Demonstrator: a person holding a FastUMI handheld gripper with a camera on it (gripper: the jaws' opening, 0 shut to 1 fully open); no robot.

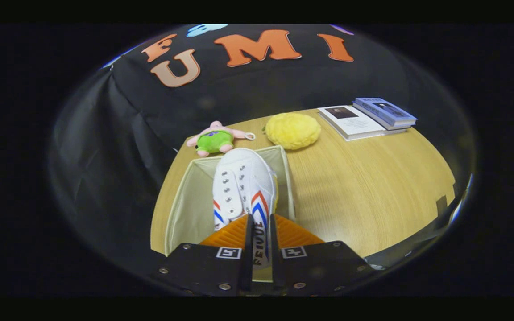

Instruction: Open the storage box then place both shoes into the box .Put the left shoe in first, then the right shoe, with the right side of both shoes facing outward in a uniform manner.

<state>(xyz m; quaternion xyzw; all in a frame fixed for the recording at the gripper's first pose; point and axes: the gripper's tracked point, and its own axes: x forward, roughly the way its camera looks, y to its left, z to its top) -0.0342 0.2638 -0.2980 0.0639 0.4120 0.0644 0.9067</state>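
Note:
A white canvas shoe [243,185] with red and blue side stripes hangs toe-forward over the open beige storage box [185,200]. My gripper [260,238] is shut on the shoe's heel side wall, which is pinched between the two fingers. The shoe sits toward the right side of the box, its toe near the far wall. The box's left half shows a bare fabric floor. The box stands on the wooden table [364,191], directly ahead of and under the fingers.
Beyond the box lie a pink and green plush toy [214,139] and a yellow fluffy ball [292,130]. Two books [366,118] lie at the far right of the table. Black cloth walls the booth behind and to the left.

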